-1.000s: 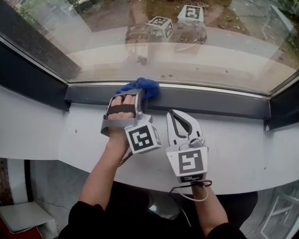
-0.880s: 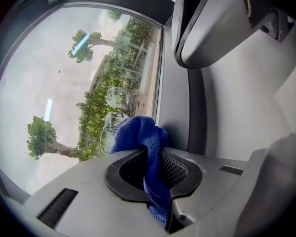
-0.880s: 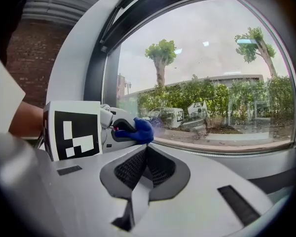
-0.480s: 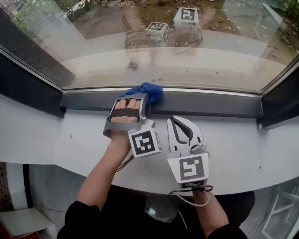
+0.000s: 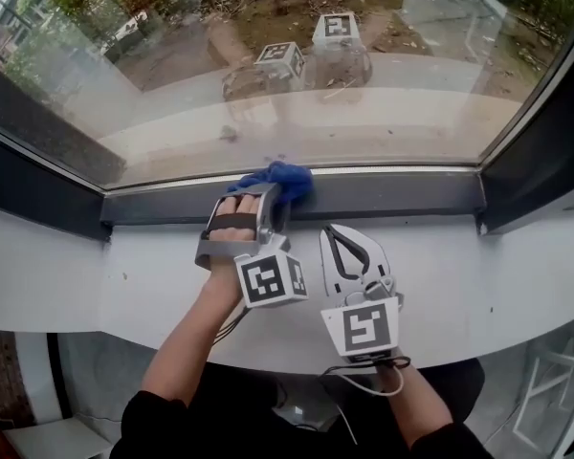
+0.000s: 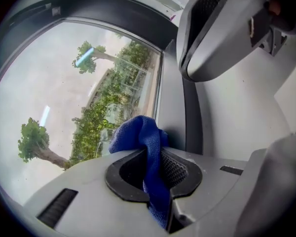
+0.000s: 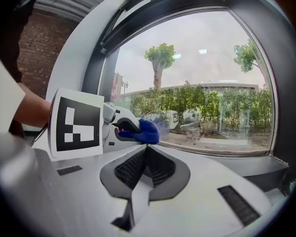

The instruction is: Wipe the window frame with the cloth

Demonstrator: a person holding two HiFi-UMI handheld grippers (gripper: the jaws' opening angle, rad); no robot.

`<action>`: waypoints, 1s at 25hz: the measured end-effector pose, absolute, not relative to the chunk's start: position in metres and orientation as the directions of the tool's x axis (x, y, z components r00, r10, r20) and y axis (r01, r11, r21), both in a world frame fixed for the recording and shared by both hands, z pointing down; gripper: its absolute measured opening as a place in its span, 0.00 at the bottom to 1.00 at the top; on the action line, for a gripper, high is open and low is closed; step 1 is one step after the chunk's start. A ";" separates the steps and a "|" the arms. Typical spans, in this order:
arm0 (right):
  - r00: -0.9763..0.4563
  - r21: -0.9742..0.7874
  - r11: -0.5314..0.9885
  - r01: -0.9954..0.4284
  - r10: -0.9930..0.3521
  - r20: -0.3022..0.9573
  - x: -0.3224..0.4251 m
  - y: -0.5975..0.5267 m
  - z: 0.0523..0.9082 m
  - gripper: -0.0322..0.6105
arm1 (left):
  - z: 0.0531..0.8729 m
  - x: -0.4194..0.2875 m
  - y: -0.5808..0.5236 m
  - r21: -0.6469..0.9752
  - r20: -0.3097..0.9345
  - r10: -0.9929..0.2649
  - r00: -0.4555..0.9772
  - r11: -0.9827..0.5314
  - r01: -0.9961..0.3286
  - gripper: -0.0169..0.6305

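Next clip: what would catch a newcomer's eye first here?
The bright blue cloth stands out, pinched in the left gripper and held at the dark window frame just below the glass. To its right, the right gripper lies shut and empty on the white sill.

Cloth (image 5: 279,182) is sitting against window frame (image 5: 392,195), in left tongs (image 5: 255,201) just before it; right tongs (image 5: 341,233) are sitting over sill (image 5: 488,275), just right of left tongs.

Bunched blue cloth (image 5: 283,181) against dark grey window frame (image 5: 392,195)
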State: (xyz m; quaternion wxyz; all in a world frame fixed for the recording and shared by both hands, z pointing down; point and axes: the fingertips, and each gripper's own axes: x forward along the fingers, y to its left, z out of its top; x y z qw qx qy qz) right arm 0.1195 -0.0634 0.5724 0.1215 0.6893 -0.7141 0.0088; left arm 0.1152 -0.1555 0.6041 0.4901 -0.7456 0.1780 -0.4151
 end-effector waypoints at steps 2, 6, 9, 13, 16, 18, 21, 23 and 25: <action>-0.014 0.182 0.049 -0.982 -0.982 0.188 0.120 -0.058 0.571 0.06 | 0.602 0.121 -0.150 -0.874 0.450 -0.652 0.610 -0.462 0.150 0.11; -0.029 0.179 0.061 -0.982 -0.984 0.176 0.112 -0.058 0.572 0.06 | 0.605 0.124 -0.148 -0.872 0.451 -0.622 0.640 -0.459 0.168 0.11; -0.039 0.153 0.065 -0.986 -0.985 0.168 0.121 -0.052 0.571 0.06 | 0.607 0.137 -0.142 -0.873 0.449 -0.610 0.653 -0.457 0.173 0.11; 0.003 0.092 0.012 -0.996 -0.986 0.165 0.153 -0.039 0.567 0.06 | 0.602 0.162 -0.128 -0.870 0.459 -0.606 0.649 -0.453 0.193 0.11; 0.022 0.060 -0.013 -0.998 -0.988 0.155 0.167 -0.038 0.558 0.06 | 0.597 0.171 -0.122 -0.868 0.460 -0.592 0.662 -0.455 0.197 0.11; 0.037 0.069 -0.027 -0.997 -0.988 0.149 0.173 -0.033 0.553 0.06 | 0.596 0.180 -0.114 -0.869 0.458 -0.571 0.681 -0.448 0.208 0.11; 0.064 0.097 -0.049 -0.994 -0.985 0.161 0.184 -0.021 0.555 0.06 | 0.597 0.198 -0.102 -0.864 0.461 -0.532 0.710 -0.452 0.222 0.11; 0.081 0.110 -0.063 -0.992 -0.982 0.169 0.192 -0.014 0.558 0.06 | 0.597 0.207 -0.098 -0.858 0.463 -0.513 0.722 -0.463 0.221 0.11; 0.110 0.091 -0.095 -0.991 -0.979 0.171 0.202 -0.010 0.561 0.06 | 0.597 0.215 -0.095 -0.850 0.470 -0.496 0.730 -0.477 0.224 0.11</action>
